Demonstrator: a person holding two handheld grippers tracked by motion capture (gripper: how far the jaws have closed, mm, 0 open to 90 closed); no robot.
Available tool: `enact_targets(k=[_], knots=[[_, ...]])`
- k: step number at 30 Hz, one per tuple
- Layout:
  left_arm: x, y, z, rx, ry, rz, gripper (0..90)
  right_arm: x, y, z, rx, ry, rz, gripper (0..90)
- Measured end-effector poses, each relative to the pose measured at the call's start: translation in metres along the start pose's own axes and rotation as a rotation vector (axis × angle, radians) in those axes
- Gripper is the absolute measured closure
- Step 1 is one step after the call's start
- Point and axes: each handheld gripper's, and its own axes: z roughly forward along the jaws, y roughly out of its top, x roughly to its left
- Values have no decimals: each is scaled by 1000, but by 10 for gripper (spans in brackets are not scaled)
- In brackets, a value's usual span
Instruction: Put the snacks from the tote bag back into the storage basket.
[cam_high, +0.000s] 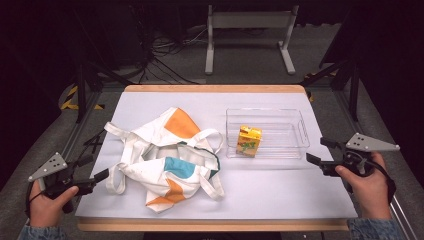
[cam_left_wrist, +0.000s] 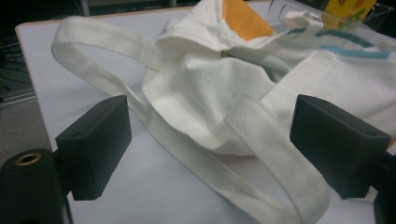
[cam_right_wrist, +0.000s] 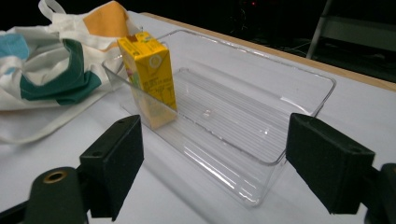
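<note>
While both claws stand released, nothing is grasped | left claw (cam_left_wrist: 205, 144) at tote bag (cam_high: 170, 160), tabletop left half | right claw (cam_right_wrist: 212, 158) faces clear bin (cam_right_wrist: 261, 116) holding juice carton (cam_right_wrist: 149, 77), right half | packing not started

White table (cam_high: 280, 192) (wood-edged) bears a crumpled tote bag (cam_high: 167, 157) and clear bin (cam_high: 295, 131)

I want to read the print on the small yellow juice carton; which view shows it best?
The right gripper view: the small yellow juice carton stands close and sharp in the clear plastic tray. The high view shows it small; the left gripper view catches a blurred corner.
</note>
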Motion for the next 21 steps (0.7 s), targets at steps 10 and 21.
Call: enact_targets(k=[10, 21], knots=[[-3, -23, 4, -69, 21, -17, 93, -1, -50, 15, -10, -22, 51, 203], [4, -34, 16, -32, 35, -52, 59, -2, -75, 33, 65, -61, 109, 195]])
